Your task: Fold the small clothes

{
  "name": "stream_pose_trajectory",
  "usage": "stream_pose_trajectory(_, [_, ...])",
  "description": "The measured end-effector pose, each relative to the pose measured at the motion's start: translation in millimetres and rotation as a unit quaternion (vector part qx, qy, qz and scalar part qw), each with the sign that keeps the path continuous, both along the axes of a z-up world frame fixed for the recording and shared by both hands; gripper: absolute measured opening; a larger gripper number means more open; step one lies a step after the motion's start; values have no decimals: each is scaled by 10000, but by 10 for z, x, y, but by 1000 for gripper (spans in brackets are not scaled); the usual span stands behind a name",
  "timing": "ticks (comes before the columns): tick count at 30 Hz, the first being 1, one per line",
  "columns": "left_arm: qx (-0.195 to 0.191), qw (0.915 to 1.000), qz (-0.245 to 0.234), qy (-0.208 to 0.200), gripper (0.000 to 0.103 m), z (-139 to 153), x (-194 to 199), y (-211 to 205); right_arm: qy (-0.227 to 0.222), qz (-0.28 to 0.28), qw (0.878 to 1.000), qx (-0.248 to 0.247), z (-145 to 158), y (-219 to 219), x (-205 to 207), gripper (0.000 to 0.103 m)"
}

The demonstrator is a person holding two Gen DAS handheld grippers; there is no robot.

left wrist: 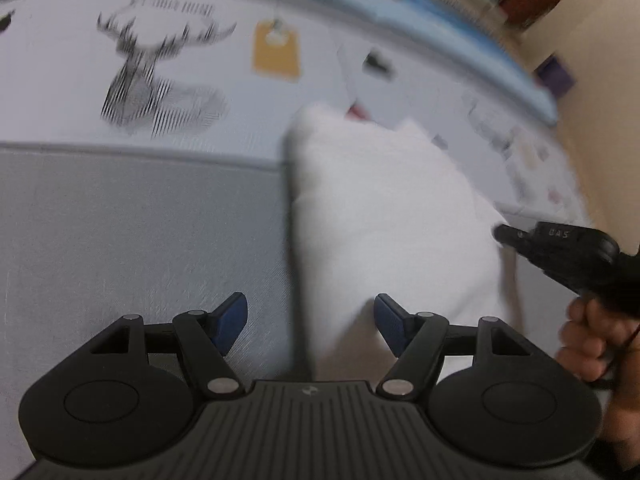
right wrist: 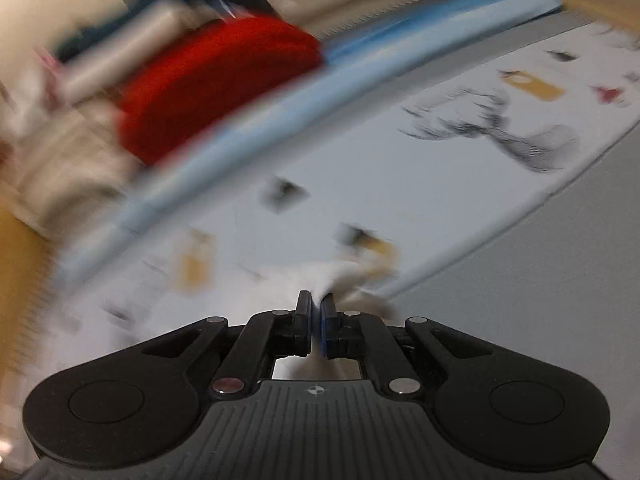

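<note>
One white garment (left wrist: 384,208), two grippers, one deer-print sheet (left wrist: 160,76), one red cushion (right wrist: 216,80).

White garment (left wrist: 384,208), soft and rumpled (blurred), partly lifted off the grey surface (left wrist: 140,240), one edge pinched.

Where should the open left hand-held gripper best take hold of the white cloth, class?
Probably the near left edge of the white cloth, approached from above: it lies straight between the open left hand-held gripper fingers, while the right hand-held gripper pinches the far side.
</note>
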State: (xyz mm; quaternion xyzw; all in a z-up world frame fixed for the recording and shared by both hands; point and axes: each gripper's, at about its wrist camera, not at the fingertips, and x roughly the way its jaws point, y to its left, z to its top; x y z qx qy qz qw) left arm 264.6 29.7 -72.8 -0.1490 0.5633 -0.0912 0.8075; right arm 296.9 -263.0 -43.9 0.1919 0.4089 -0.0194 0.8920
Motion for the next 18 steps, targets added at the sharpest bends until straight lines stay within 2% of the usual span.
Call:
stream_pose_trajectory(1, [155, 9998, -46, 145, 75, -71, 8, -19, 517, -160, 9984, -170, -145, -41, 40, 4])
stream_pose_trajectory(2, [248, 9994, -69, 230, 76, -123, 21, -28, 798, -284, 9964, -58, -231, -105, 53, 6])
stream_pose_trajectory(3, [208, 9995, -29, 245, 76, -146, 25, -10, 880, -373, 9953, 162, -270, -166, 40, 10])
stream_pose_trajectory(4, [102, 9997, 42, 218, 76, -138, 31, 17, 800, -389, 9958, 198, -240, -189, 20, 15])
stream_pose_trajectory(5, [-28, 9998, 149, 135, 75, -108, 41, 56, 634, -345, 9974, 26, -171, -173, -9, 17])
stream_pose_trajectory(6, [-141, 9996, 239, 33, 75, -75, 44, 92, 455, -292, 9984, -183, -96, -140, -43, 25])
stream_pose_trajectory(7, [-267, 9991, 317, -62, 75, -46, 58, 124, 262, -208, 9990, -290, -14, -114, -88, 39])
stream_pose_trajectory(9, [-493, 9976, 473, -142, 75, -20, 91, 160, 27, -14, 10000, -36, 68, -135, -184, 56])
stream_pose_trajectory(11, [-669, 9960, 586, -131, 75, -38, 128, 153, 199, 337, 9984, 402, 41, -179, -205, 57])
stream_pose_trajectory(12, [-731, 9953, 628, -91, 75, -64, 146, 137, 472, 534, 9959, 557, -20, -184, -186, 57])
stream_pose_trajectory(15, [-786, 9947, 657, 59, 76, -153, 211, 55, 1444, 797, 9851, 479, -295, -137, -138, 60])
stream_pose_trajectory(16, [-793, 9945, 683, 105, 78, -193, 240, 25, 1592, 783, 9829, 490, -345, -157, -142, 64])
stream_pose_trajectory(18, [-889, 9927, 787, 208, 79, -288, 296, -2, 1606, 707, 9824, 633, -360, -197, -137, 65])
